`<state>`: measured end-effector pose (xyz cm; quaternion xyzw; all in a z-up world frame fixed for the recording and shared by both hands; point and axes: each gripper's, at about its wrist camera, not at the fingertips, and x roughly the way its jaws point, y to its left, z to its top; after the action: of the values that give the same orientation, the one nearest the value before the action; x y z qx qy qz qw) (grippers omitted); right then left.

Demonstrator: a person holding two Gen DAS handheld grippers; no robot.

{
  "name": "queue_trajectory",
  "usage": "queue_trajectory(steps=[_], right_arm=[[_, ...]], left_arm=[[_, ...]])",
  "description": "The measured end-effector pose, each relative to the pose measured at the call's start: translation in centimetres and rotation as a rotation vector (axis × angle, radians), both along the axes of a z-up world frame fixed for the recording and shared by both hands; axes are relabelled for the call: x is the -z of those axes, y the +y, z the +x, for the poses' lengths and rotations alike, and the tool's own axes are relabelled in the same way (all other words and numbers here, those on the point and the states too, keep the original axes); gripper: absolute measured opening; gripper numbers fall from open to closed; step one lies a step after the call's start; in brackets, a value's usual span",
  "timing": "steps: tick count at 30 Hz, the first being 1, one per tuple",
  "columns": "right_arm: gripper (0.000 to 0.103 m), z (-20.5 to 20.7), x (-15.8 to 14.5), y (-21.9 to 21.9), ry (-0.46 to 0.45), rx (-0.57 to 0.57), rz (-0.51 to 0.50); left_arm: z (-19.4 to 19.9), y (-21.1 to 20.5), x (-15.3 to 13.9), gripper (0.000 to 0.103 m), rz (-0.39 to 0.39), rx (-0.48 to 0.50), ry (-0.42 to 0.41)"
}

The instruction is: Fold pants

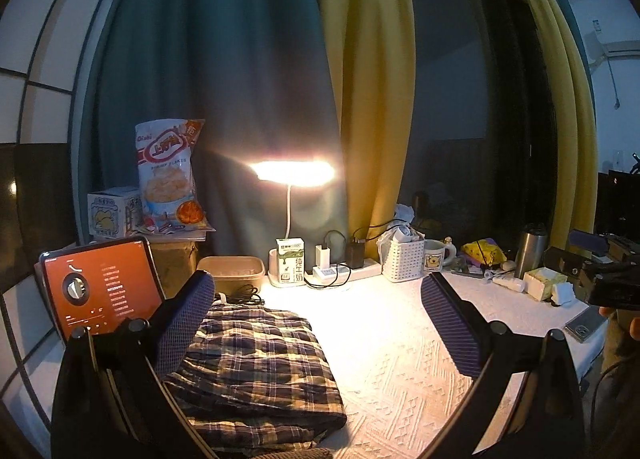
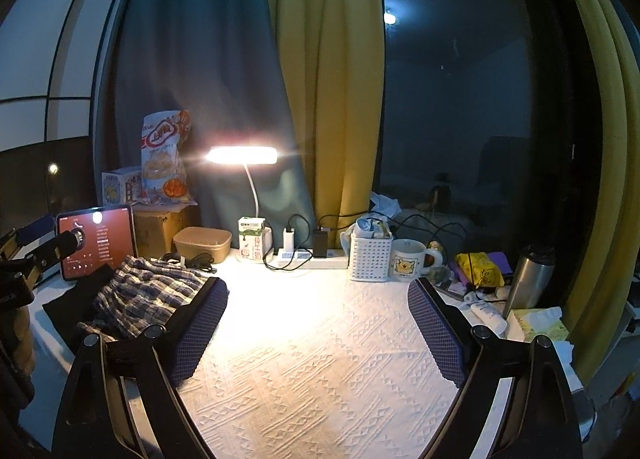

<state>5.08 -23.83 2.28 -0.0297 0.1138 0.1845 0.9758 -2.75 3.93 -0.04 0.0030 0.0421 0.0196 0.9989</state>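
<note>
Plaid pants (image 1: 260, 363) lie folded in a stack on the white textured tablecloth (image 1: 400, 371), at the left of the table. My left gripper (image 1: 320, 323) is open and empty, its left finger (image 1: 184, 327) over the pants' left edge. In the right wrist view the plaid pants (image 2: 148, 295) sit at the far left, with a dark garment (image 2: 76, 303) beside them. My right gripper (image 2: 320, 327) is open and empty above bare cloth (image 2: 320, 359), to the right of the pants.
A lit desk lamp (image 1: 294, 173), milk carton (image 1: 290, 261), power strip (image 1: 344, 269), white basket (image 1: 402, 259), mug (image 1: 436, 255) and steel flask (image 1: 530, 249) line the back. A tablet (image 1: 100, 291) and snack bag (image 1: 170, 175) stand at left. A phone (image 1: 586, 325) lies at right.
</note>
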Motion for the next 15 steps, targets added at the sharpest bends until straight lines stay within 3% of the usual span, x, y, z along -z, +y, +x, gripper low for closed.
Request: queue_trajectory(steps=[15], right_arm=[[0.093, 0.20, 0.50, 0.39, 0.011, -0.001, -0.002]], left_arm=[[0.01, 0.17, 0.26, 0.102, -0.005, -0.001, 0.010]])
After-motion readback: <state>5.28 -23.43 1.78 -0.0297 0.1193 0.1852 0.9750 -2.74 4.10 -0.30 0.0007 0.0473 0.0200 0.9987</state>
